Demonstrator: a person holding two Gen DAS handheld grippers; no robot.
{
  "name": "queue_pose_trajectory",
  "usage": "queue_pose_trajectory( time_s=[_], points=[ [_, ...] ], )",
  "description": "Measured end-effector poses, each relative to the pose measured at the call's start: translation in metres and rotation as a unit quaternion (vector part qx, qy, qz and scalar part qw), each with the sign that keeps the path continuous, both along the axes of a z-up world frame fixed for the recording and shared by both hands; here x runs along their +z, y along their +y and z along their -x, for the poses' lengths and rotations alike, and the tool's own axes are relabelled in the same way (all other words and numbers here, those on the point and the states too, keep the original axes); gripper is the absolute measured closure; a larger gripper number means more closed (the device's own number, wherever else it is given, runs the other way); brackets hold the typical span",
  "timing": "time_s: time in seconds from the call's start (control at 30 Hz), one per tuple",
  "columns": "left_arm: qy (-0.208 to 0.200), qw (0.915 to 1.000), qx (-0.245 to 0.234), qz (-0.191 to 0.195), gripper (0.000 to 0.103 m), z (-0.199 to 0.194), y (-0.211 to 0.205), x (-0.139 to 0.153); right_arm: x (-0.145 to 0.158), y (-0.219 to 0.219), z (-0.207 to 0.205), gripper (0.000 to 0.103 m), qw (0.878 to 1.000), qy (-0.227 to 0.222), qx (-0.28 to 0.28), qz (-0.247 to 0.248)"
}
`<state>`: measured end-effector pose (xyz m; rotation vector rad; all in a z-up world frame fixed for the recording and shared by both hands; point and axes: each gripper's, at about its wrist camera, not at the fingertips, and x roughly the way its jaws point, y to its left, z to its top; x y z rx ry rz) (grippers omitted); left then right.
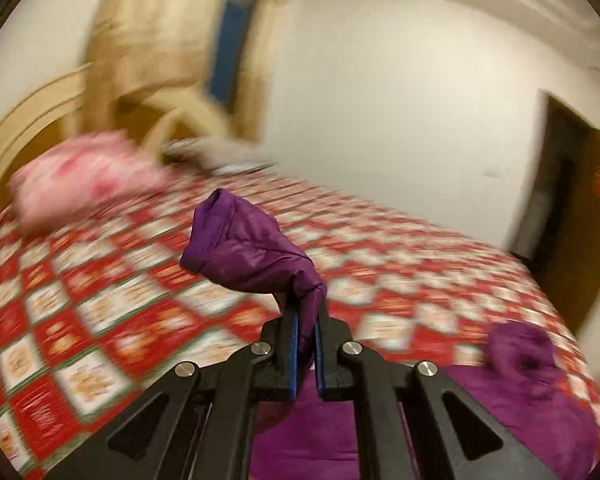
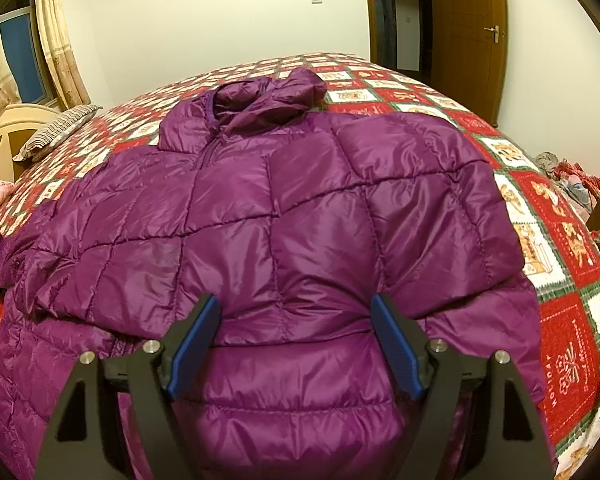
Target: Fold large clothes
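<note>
A purple quilted puffer jacket [image 2: 284, 216] lies spread on the bed, hood [image 2: 268, 98] at the far end, one sleeve folded across its front. My right gripper [image 2: 296, 304] is open and empty, hovering just above the jacket's lower part. My left gripper [image 1: 306, 312] is shut on a bunched piece of the purple jacket [image 1: 244, 248], a cuff-like end, and holds it lifted above the bed. More of the jacket [image 1: 520, 396] lies below and to the right in the blurred left wrist view.
The bed has a red, white and green patchwork quilt [image 2: 556, 240]. A striped pillow [image 2: 60, 128] and pink pillow [image 1: 84, 176] lie by the headboard [image 2: 4, 136]. Curtains [image 2: 56, 40] hang at left, a wooden door [image 2: 468, 32] stands beyond. Loose clothes [image 2: 572, 184] lie at the right edge.
</note>
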<state>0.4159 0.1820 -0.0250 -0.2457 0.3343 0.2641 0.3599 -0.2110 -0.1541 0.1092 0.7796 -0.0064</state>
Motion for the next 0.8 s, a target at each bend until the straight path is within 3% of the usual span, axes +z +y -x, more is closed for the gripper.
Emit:
queue_pose_trajectory(
  time_s=[0.17, 0.33, 0.47, 0.67, 0.73, 0.8],
  points=[
    [-0.03, 0.9895, -0.139, -0.024, 0.098, -0.007, -0.104, 0.022, 0.0, -0.001, 0.0, 0.023, 1.0, -0.001, 0.0, -0.003],
    [-0.018, 0.971, -0.236, -0.035, 0.098, -0.015, -0.189, 0.012, 0.001, -0.003, 0.001, 0.023, 1.0, -0.004, 0.0, -0.013],
    [0.015, 0.9555, -0.289, -0.056, 0.098, -0.021, -0.247, -0.021, 0.0, -0.006, 0.003, 0.023, 1.0, -0.007, -0.001, -0.022],
    [0.078, 0.9401, -0.327, -0.057, 0.097, -0.024, -0.29, -0.07, 0.0, -0.012, 0.005, 0.023, 0.999, -0.014, -0.001, -0.043],
    [0.116, 0.9311, -0.343, -0.039, 0.097, -0.028, -0.298, -0.087, 0.0, -0.013, 0.005, 0.023, 0.999, -0.015, 0.0, -0.048],
    [0.157, 0.9148, -0.372, 0.006, 0.085, -0.035, -0.294, -0.099, 0.0, -0.014, 0.005, 0.023, 0.999, -0.016, 0.0, -0.05]
  ],
)
